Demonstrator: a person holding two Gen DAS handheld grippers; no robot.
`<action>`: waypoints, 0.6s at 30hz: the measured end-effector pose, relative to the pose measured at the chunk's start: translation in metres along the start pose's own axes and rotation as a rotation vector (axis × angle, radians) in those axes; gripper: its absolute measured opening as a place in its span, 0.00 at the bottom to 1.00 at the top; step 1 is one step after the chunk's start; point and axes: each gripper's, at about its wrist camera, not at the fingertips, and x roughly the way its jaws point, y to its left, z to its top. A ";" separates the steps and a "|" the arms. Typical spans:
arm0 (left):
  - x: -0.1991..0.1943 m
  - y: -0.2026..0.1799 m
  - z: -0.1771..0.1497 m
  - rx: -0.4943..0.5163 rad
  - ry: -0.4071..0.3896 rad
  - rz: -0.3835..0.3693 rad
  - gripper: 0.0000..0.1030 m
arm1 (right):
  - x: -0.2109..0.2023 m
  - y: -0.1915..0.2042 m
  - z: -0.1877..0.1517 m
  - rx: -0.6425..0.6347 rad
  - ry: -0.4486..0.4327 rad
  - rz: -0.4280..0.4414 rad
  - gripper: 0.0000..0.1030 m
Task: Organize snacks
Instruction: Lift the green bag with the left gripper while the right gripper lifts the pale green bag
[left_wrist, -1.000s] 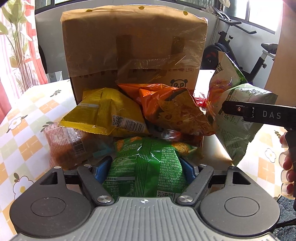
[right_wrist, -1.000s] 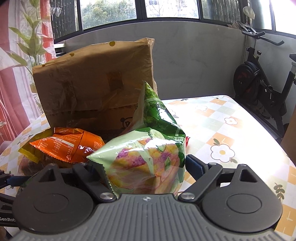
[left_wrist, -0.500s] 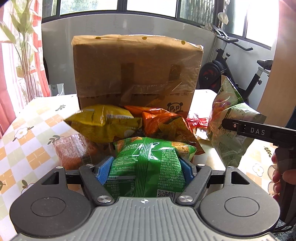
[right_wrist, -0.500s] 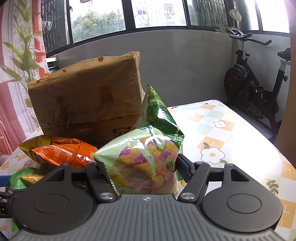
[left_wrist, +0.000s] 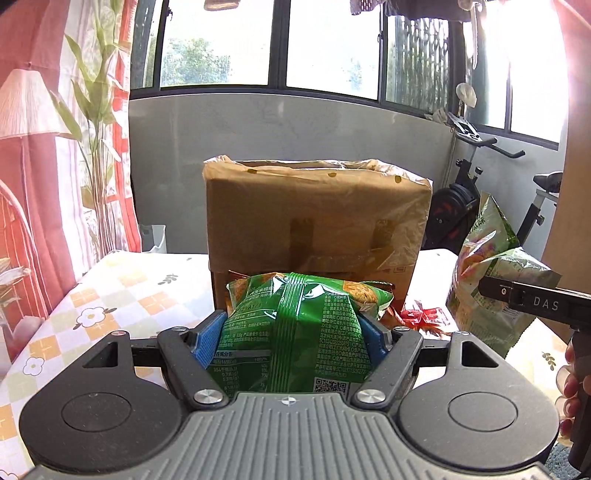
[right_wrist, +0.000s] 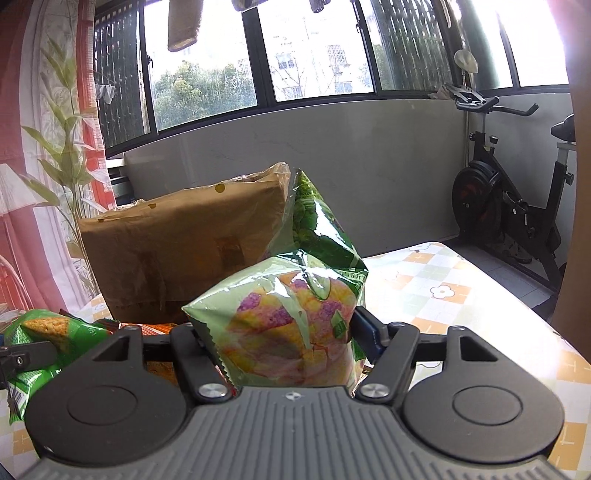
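Observation:
My left gripper (left_wrist: 293, 332) is shut on a dark green snack bag (left_wrist: 295, 325) and holds it up in front of the brown cardboard box (left_wrist: 317, 218), whose plastic-lined top is open. My right gripper (right_wrist: 291, 328) is shut on a light green chip bag (right_wrist: 291, 306) and holds it to the right of the box (right_wrist: 184, 251). That bag and the right gripper also show in the left wrist view (left_wrist: 491, 280) at the right. The dark green bag shows at the lower left of the right wrist view (right_wrist: 48, 336). Orange and red packets (left_wrist: 421, 317) lie at the box's foot.
The table has a checked flower-print cloth (left_wrist: 110, 299). An exercise bike (right_wrist: 517, 214) stands beyond the table's right side. A plant (left_wrist: 92, 122) and red curtain (left_wrist: 29, 206) are at the left. A window wall runs behind.
Both grippers have risen with their bags. The pile of yellow and orange bags has dropped out of the left wrist view, and the box's open top has come level.

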 end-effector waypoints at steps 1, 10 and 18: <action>-0.001 0.002 0.001 -0.007 -0.006 0.004 0.75 | 0.000 0.001 0.001 -0.005 0.001 -0.001 0.67; -0.011 0.014 0.029 -0.020 -0.094 0.075 0.75 | -0.004 0.002 0.024 -0.005 -0.052 0.013 0.67; -0.007 0.020 0.069 0.011 -0.173 0.135 0.75 | 0.002 -0.001 0.075 0.014 -0.128 0.032 0.67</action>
